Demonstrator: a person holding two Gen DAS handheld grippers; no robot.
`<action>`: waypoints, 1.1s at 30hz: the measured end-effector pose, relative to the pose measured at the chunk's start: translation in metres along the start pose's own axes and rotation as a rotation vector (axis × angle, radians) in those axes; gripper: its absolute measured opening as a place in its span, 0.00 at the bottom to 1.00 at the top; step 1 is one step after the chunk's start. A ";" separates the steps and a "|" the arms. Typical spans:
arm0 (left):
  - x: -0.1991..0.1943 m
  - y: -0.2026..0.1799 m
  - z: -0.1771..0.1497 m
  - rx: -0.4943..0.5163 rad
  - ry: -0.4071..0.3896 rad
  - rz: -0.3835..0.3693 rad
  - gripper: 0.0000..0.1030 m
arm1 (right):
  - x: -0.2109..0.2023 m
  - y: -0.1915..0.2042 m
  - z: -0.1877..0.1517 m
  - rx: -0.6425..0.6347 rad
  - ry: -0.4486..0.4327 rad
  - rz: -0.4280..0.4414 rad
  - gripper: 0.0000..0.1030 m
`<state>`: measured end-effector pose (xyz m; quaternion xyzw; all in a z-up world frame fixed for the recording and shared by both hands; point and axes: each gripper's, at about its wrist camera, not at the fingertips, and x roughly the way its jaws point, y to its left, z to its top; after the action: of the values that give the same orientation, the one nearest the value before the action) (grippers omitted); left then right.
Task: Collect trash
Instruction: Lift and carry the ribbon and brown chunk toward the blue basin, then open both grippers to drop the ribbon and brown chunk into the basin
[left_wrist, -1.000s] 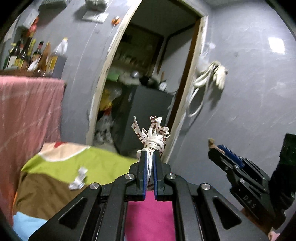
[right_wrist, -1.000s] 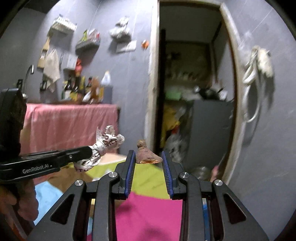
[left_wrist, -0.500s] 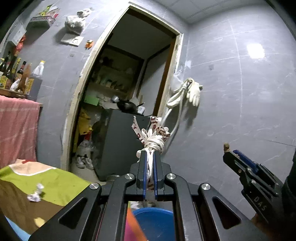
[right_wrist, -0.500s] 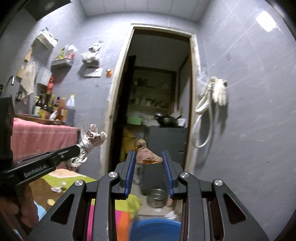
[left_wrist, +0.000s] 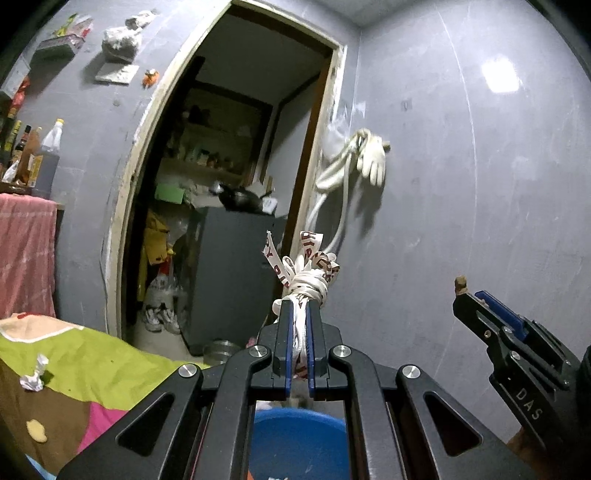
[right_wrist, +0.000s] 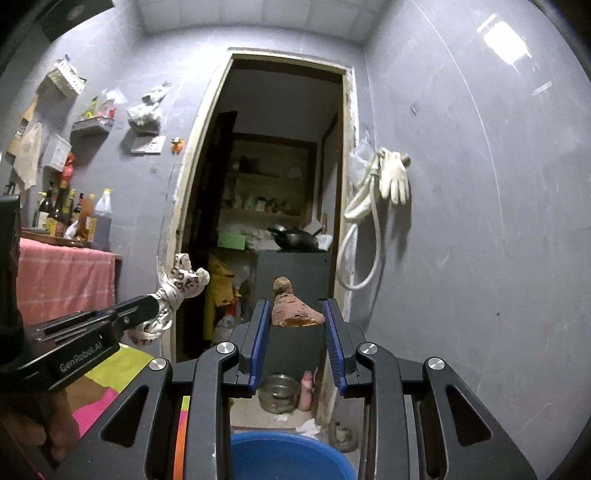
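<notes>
My left gripper (left_wrist: 299, 314) is shut on a knotted white ribbon with red print (left_wrist: 306, 273), whose loose ends stick out past the fingertips. In the right wrist view that same ribbon (right_wrist: 177, 288) shows at the left. My right gripper (right_wrist: 297, 317) is shut on a brown food scrap with an orange cut face (right_wrist: 293, 310). From the left wrist view the right gripper (left_wrist: 469, 295) is at the right, with the scrap's tip (left_wrist: 460, 284) poking up. A blue bin (right_wrist: 288, 458) lies below both grippers, its rim (left_wrist: 299, 417) showing between the left fingers.
A multicoloured cloth (left_wrist: 92, 354) at the left carries a crumpled white paper (left_wrist: 35, 374) and a small yellow bit (left_wrist: 37, 431). Ahead is a doorway to a storeroom (right_wrist: 273, 221) with a dark cabinet. Grey walls stand to the right, with a hose and glove (right_wrist: 388, 184) hanging.
Both grippers have swung right, away from the cloth and toward the doorway and wall. The blue bin has come into view beneath them. Both grips are unchanged.
</notes>
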<state>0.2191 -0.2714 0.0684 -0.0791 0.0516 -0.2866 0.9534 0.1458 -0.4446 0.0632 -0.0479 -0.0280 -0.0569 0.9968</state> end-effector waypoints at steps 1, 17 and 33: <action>0.007 -0.001 -0.005 0.006 0.019 0.003 0.04 | 0.002 -0.003 -0.004 0.006 0.011 -0.001 0.26; 0.073 0.015 -0.081 -0.034 0.298 0.050 0.04 | 0.038 -0.021 -0.082 0.091 0.219 -0.001 0.26; 0.106 0.027 -0.133 -0.054 0.524 0.047 0.04 | 0.066 -0.021 -0.127 0.148 0.405 0.029 0.27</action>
<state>0.3028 -0.3245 -0.0727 -0.0264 0.3061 -0.2735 0.9115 0.2149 -0.4852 -0.0572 0.0373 0.1692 -0.0489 0.9837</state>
